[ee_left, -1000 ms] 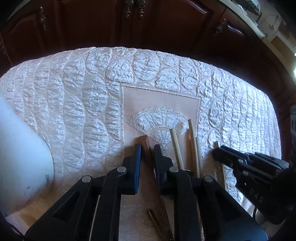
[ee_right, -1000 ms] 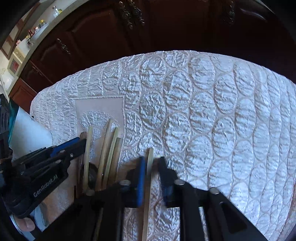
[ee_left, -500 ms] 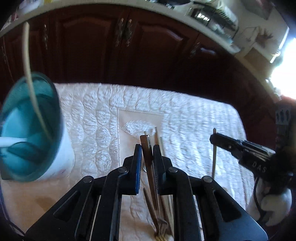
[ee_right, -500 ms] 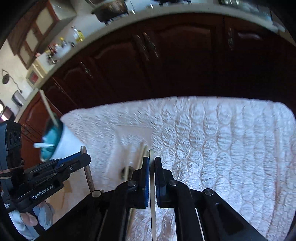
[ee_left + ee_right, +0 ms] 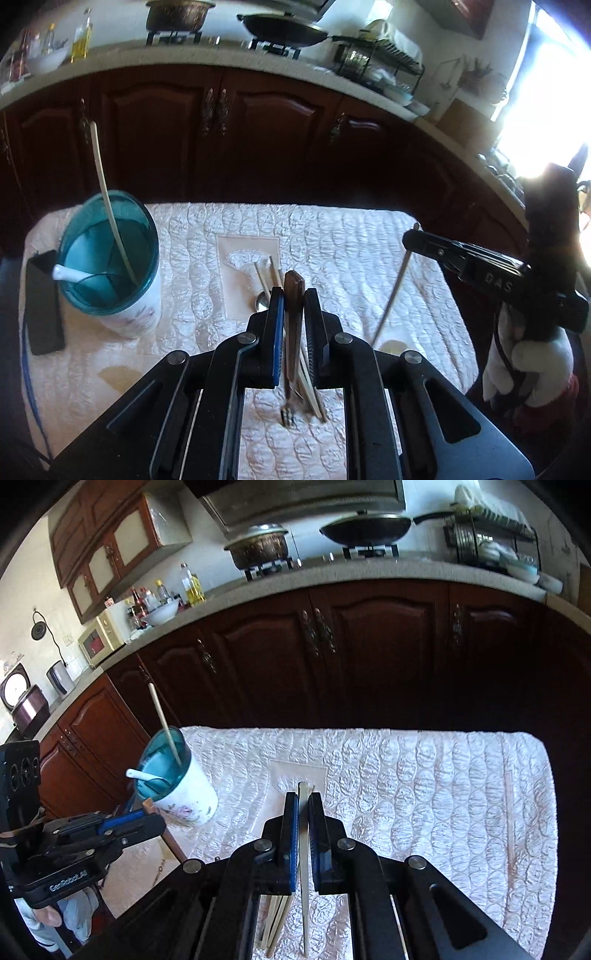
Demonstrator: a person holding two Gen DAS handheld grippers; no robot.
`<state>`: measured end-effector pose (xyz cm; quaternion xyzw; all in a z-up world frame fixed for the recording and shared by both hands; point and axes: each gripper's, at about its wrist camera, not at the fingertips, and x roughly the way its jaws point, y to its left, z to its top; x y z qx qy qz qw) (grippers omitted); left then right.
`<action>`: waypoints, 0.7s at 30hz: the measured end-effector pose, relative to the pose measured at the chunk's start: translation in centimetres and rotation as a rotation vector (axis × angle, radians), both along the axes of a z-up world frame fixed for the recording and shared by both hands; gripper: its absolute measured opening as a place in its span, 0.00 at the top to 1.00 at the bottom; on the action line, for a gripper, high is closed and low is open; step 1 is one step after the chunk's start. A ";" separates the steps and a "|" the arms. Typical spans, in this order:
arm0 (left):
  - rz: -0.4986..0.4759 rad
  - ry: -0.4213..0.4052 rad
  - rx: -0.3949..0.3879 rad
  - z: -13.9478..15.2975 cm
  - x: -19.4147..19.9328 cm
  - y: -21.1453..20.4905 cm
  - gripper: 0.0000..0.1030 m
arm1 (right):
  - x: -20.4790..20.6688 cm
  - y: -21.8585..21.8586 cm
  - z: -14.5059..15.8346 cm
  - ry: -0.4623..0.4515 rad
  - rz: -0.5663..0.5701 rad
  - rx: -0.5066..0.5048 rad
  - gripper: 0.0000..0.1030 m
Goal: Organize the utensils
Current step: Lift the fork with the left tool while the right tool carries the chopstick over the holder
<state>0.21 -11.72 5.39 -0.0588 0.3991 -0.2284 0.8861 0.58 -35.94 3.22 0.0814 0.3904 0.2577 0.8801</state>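
Note:
My left gripper (image 5: 293, 295) is shut on a brown wooden-handled fork (image 5: 293, 332), held above the quilted table with its tines down. My right gripper (image 5: 303, 805) is shut on a pale chopstick (image 5: 304, 849); in the left wrist view that chopstick (image 5: 393, 288) hangs from the right gripper (image 5: 417, 240). A white cup with a teal inside (image 5: 110, 266) stands at the table's left, holding a white spoon (image 5: 70, 275) and one chopstick (image 5: 110, 206). Several chopsticks (image 5: 266, 275) and a metal spoon (image 5: 262, 301) lie on the beige patch below my left gripper.
The table wears a white quilted cloth (image 5: 351, 258). A black phone (image 5: 42, 306) lies left of the cup. Dark wooden cabinets (image 5: 369, 657) stand behind the table, with a stove, pots and bottles on the counter.
Both grippers have risen well above the table, each lifting its utensil. The cup, hidden or partly seen before, is now in full view at the left.

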 end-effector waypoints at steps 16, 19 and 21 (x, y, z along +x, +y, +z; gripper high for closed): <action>0.010 -0.057 -0.029 3.2 -1.5 2.0 0.91 | -1.8 0.3 2.4 -0.055 -0.003 0.011 0.95; 0.018 -0.054 -0.032 3.1 -1.3 2.2 0.91 | -1.9 0.3 2.2 -0.054 0.000 0.011 0.95; 0.007 -0.014 -0.063 2.8 -1.0 2.5 0.91 | -1.8 0.4 2.0 -0.050 0.000 0.005 0.95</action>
